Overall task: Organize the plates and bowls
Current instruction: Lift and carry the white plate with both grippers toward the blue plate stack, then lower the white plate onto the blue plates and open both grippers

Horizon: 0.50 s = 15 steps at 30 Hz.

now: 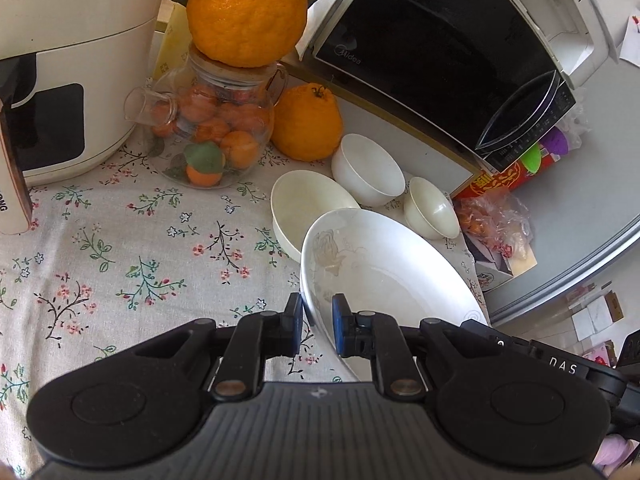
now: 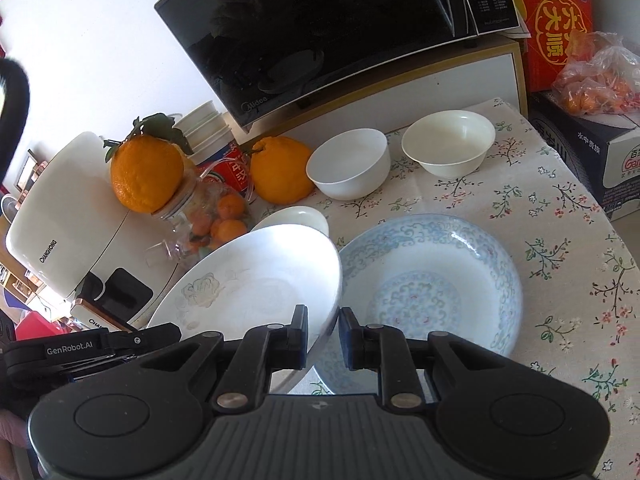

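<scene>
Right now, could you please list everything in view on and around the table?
White plate: one, faint flower print, tilted, held by both grippers.
Blue-patterned plate: one, flat on the cloth.
Bowls: three, white/cream;.
Large citrus: two, orange; on the jar, beside it.
Glass jar: one, holding small oranges.
Microwave: one, black.
White appliance: one, left.
Tablecloth: floral.
Left gripper, right gripper: black, jaws clamped on the white plate's rim.
</scene>
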{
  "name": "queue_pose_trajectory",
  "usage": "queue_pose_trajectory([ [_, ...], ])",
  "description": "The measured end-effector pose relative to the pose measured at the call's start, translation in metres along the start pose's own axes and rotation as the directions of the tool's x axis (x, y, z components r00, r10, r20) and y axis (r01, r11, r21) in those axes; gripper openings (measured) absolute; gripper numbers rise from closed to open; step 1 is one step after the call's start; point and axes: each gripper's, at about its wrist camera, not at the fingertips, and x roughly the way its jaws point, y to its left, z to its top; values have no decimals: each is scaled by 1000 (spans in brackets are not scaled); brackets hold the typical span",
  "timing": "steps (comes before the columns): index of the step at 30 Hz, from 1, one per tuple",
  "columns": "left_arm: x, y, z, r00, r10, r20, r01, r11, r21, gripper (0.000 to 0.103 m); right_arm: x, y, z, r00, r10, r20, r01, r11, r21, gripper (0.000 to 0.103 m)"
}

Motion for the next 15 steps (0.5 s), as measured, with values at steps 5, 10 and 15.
queue_pose_trajectory([
  [5, 14, -17, -4, 1000, -3, 3, 3, 1000, 15, 13, -4, -17, 2, 999, -35, 12, 35, 999, 37, 16],
  [10, 30, -34, -10, 1000, -8, 7, 8, 999, 35, 13, -5, -35, 5, 997, -81, 20, 79, 994, 75, 16],
  [15, 44, -43, -15, 1000, -5, -7, 5, 999, 46, 13, -3, -52, 5, 993, -117, 13, 115, 988, 107, 16],
])
